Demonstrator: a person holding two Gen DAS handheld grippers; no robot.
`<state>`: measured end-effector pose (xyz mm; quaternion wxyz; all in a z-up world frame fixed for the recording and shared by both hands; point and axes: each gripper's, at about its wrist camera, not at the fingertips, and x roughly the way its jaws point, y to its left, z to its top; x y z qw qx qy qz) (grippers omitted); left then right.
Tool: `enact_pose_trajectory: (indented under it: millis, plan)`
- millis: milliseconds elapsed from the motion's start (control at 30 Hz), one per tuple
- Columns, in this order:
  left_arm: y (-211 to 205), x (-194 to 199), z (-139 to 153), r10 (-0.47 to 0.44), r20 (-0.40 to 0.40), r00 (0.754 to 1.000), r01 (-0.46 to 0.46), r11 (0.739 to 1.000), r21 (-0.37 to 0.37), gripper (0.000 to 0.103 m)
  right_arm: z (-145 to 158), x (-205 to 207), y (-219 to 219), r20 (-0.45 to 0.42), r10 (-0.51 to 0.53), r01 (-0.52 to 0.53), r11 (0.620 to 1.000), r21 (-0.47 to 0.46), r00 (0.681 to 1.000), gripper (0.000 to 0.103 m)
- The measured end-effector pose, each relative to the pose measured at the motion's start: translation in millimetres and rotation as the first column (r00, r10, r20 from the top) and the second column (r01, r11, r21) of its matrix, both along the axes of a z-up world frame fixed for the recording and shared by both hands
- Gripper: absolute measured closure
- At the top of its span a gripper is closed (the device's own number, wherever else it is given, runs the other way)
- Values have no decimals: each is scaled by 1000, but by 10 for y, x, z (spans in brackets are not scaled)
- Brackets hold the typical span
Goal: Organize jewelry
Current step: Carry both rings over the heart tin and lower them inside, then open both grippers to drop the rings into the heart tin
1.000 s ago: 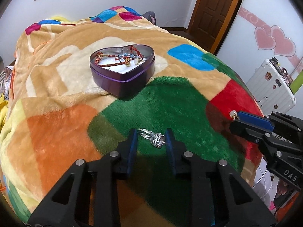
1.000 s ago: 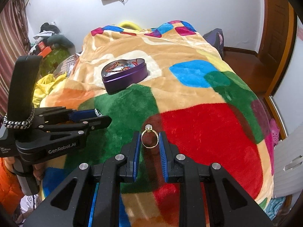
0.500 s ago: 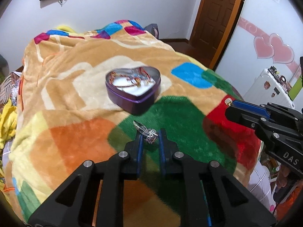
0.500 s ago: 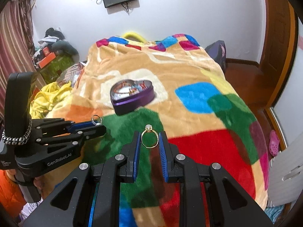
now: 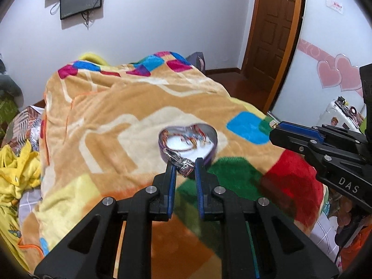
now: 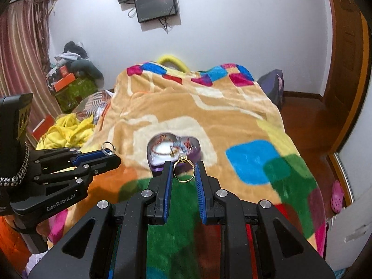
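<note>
**Two rings held above the patchwork bed**

The left gripper point(image 5: 184, 166) clamps a silver ring point(image 5: 183, 165); the right gripper point(image 6: 184, 168) clamps a gold ring point(image 6: 183, 169). Beyond both, a purple heart-shaped tin point(image 5: 188, 141), apparently holding bracelets, sits on a colourful fleece blanket point(image 5: 116, 121). Behind are a white wall point(image 6: 232, 34), a mounted screen point(image 6: 157, 5) and a wooden door point(image 5: 276, 28).

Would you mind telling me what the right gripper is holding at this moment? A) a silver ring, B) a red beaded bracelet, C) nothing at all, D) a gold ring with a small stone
D: in the right wrist view the right gripper has a gold ring with a small stone clamped upright between its blue-padded fingers.
</note>
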<state>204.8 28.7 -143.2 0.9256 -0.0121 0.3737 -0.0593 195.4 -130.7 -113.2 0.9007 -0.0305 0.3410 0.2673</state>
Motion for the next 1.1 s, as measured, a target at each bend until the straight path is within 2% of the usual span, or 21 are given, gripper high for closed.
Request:
enact_pose_trajectory:
  millis: [267, 500, 1100]
  plan:
    - [75, 145, 110, 8, 36, 999, -8, 1000, -10, 88, 79, 155, 139, 37, 19, -20, 1000, 15, 999, 86]
    - [93, 323, 33, 1, 25, 1000, -1, 1000, -21, 88, 19, 365, 258, 32, 34, -34, 999, 6, 999, 85]
    - [29, 749, -345, -52, -84, 995, 47, 997, -57, 88, -310, 653, 347, -69, 68, -70, 997, -22, 995, 85]
